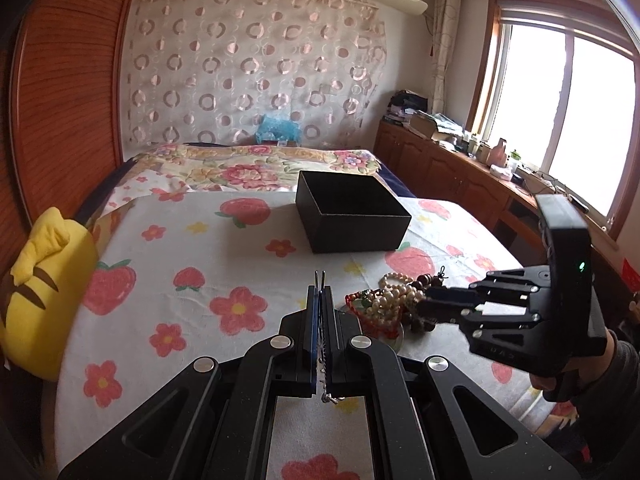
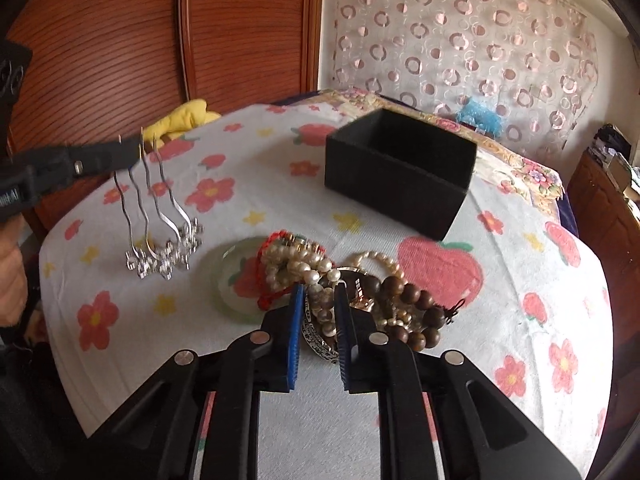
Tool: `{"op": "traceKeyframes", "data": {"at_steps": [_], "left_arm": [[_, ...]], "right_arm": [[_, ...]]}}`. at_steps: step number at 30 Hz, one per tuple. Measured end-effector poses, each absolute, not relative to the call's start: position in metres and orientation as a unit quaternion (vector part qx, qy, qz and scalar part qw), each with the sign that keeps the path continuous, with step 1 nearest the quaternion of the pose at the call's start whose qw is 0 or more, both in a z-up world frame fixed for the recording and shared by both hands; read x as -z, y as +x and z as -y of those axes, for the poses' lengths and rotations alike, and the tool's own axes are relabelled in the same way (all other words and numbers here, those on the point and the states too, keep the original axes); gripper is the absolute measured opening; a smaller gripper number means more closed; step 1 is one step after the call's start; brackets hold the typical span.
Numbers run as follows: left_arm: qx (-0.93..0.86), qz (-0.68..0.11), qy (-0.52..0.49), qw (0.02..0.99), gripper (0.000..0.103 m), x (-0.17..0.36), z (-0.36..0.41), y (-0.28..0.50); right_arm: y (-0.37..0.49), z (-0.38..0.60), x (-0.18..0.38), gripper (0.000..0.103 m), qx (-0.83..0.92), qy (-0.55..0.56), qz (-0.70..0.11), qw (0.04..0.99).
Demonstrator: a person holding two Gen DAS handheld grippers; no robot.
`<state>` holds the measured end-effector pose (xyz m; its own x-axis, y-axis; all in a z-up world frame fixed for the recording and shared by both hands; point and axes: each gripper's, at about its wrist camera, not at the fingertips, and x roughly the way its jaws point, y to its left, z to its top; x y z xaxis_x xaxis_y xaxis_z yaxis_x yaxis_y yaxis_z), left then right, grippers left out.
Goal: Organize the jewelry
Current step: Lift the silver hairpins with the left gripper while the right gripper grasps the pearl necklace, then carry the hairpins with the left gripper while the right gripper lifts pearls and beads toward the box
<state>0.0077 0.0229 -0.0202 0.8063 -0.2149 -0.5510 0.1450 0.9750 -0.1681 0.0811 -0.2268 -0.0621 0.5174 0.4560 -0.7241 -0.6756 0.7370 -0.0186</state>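
A black open box (image 1: pixel 352 212) stands on the flowered cloth; it also shows in the right wrist view (image 2: pixel 400 172). My left gripper (image 1: pixel 320 292) is shut on silver hairpins (image 2: pixel 160 220), which hang from it above the cloth (image 2: pixel 128 152). A heap of jewelry (image 2: pixel 320 272) lies in front of the box: pearl strands, brown wooden beads (image 2: pixel 416 312), a red cord and a green glass bangle (image 2: pixel 228 280). My right gripper (image 2: pixel 318 300) is partly open, its jaws around pearls and a silver bangle in the heap. It shows at the right of the left wrist view (image 1: pixel 428 304).
The cloth covers a round-edged table (image 1: pixel 200 264). A yellow pillow (image 1: pixel 44 296) lies at its left edge. A bed with a floral cover (image 1: pixel 248 164) is behind. Wooden cabinets (image 1: pixel 460 172) run under the window on the right.
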Motion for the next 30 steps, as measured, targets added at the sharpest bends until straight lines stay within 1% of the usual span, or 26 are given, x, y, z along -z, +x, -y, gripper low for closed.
{"op": "traceKeyframes", "data": {"at_steps": [4,5,6,12,18,19,20,21,22,29,30], "left_arm": [[0.093,-0.3,-0.061,0.947,0.001,0.025,-0.024,0.009],[0.094,-0.302,-0.062,0.947,0.001,0.026,-0.024,0.009],[0.094,-0.302,-0.062,0.946,0.001,0.027,-0.024,0.009],[0.095,-0.307,-0.061,0.945,0.001,0.032,-0.022,0.012],[0.095,-0.306,-0.06,0.945,0.001,0.032,-0.022,0.011],[0.096,-0.306,-0.061,0.945,0.001,0.032,-0.022,0.011],[0.096,-0.306,-0.06,0.945,0.001,0.032,-0.021,0.011],[0.096,-0.306,-0.059,0.945,0.001,0.032,-0.021,0.011],[0.096,-0.306,-0.06,0.945,0.001,0.032,-0.021,0.011],[0.096,-0.306,-0.059,0.945,0.001,0.031,-0.02,0.01],[0.096,-0.306,-0.059,0.945,0.001,0.031,-0.02,0.01]], "right_arm": [[0.085,0.234,0.048,0.014,-0.327,-0.137,-0.351,0.867],[0.087,0.235,0.046,0.011,-0.328,-0.133,-0.35,0.868],[0.088,0.237,0.044,0.0,-0.329,-0.128,-0.347,0.869],[0.092,0.245,0.025,0.0,-0.327,-0.117,-0.329,0.878],[0.088,0.236,0.037,0.001,-0.332,-0.127,-0.342,0.87],[0.086,0.235,0.039,0.007,-0.335,-0.127,-0.343,0.868],[0.084,0.235,0.042,0.023,-0.338,-0.126,-0.344,0.867],[0.082,0.234,0.044,0.04,-0.34,-0.126,-0.345,0.866],[0.081,0.232,0.046,0.044,-0.341,-0.126,-0.347,0.865],[0.09,0.217,0.073,0.044,-0.332,-0.136,-0.381,0.852],[0.093,0.217,0.076,0.04,-0.327,-0.136,-0.386,0.852]]}}
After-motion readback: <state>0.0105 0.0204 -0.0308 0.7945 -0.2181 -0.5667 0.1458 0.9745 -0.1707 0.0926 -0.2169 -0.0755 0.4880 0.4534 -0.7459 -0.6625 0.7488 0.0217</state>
